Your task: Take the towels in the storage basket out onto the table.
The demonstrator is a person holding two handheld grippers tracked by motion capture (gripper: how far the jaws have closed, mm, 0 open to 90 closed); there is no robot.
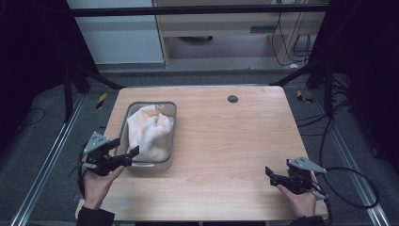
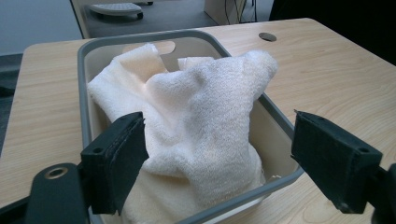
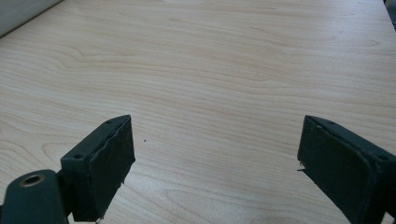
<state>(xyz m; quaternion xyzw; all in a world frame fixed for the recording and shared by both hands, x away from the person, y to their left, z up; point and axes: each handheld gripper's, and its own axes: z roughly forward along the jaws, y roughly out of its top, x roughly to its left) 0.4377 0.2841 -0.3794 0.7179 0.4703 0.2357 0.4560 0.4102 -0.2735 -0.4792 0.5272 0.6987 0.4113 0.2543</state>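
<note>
Towel: a cream terry towel (image 2: pixel 201 121) is lying bunched in a grey plastic bin (image 2: pixel 84 84), directly ahead of the left claw (image 2: pixel 217 163) and rising above the rim between its jaws.

Left claw: jaws are standing wide apart, gripping nothing; in the high view the left claw (image 1: pixel 123 151) is hovering at the bin's near end, one jaw over the rim.

Right claw: jaws are standing wide apart and empty; the right claw (image 1: pixel 272 175) is hovering low over bare worktop (image 1: pixel 226 141), well apart from the bin, pointing toward it.

Handling, judged: the towel is looking light, soft and limp, so it is likely going to drape and stretch out when lifted instead of keeping shape. Nothing fragile; slip risk seems low, as looped pile should catch on the pads.

Hold point, judged: the raised fold just ahead of the left claw, nearer its left jaw, is offering the thickest ridge; pinching there should be avoiding the rim.

Textures: towel pile is nubby and matte, with rounded folds and one peak toward the far right of the left claw. Bin walls are smooth, rounded-rectangular, with a handle cut-out at the far end.

Worktop: pale wood-grain laminate, flat, with a dark cable hole (image 1: pixel 232 99) far ahead of the right claw.
</note>
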